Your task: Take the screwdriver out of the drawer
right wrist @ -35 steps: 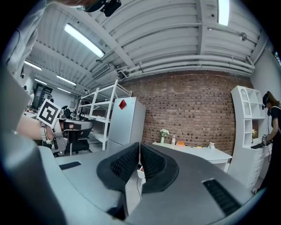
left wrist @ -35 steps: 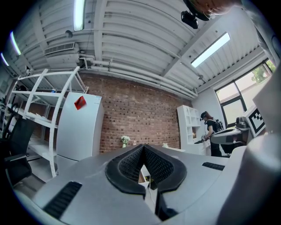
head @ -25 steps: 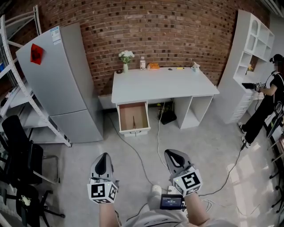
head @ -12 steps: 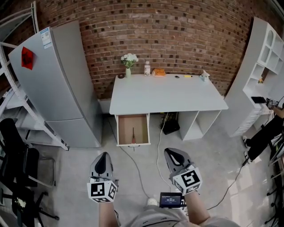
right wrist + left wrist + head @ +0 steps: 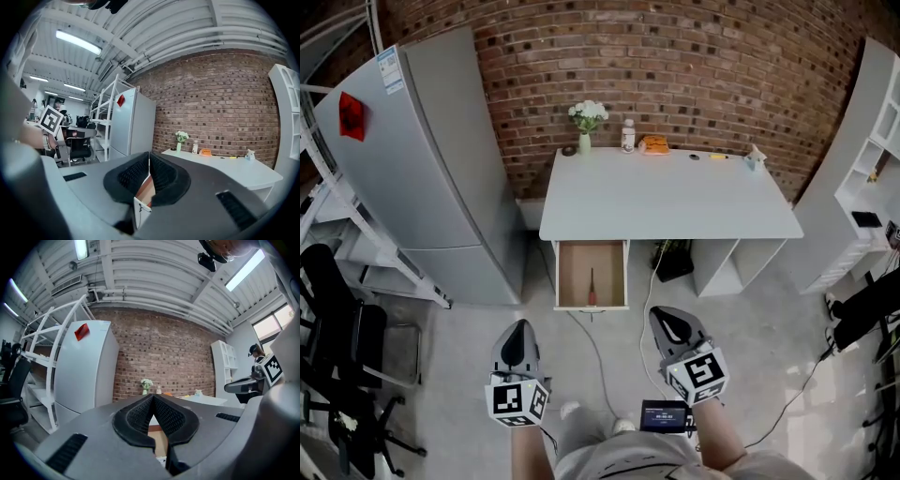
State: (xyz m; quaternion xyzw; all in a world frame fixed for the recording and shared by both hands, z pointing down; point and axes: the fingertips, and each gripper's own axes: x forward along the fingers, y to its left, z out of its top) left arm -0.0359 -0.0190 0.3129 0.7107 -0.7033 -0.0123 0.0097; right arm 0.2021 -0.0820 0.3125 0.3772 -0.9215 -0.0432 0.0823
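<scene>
The white desk (image 5: pixel 670 197) stands against the brick wall, and its wooden drawer (image 5: pixel 592 274) is pulled open on the left side. The screwdriver (image 5: pixel 592 287) lies lengthwise in the drawer, red handle toward me. My left gripper (image 5: pixel 518 327) and right gripper (image 5: pixel 666 316) are held low in the head view, short of the drawer and pointing at it. Both are shut and empty. In the left gripper view the left gripper (image 5: pixel 153 397) has its pads meeting at the tip. The right gripper (image 5: pixel 149 154) looks the same in the right gripper view, with the drawer (image 5: pixel 146 190) showing behind it.
A grey fridge (image 5: pixel 431 159) stands left of the desk, with a white rack and black chairs (image 5: pixel 337 319) beyond it. A flower vase (image 5: pixel 585 117), a bottle (image 5: pixel 628 136) and small items sit at the desk's back edge. A cable (image 5: pixel 592 349) runs across the floor. White shelves (image 5: pixel 881 141) stand at right.
Both grippers and the head view have come closer to the desk, so the open drawer now lies just ahead of the jaws. The person at the right shelves has left the head view.
</scene>
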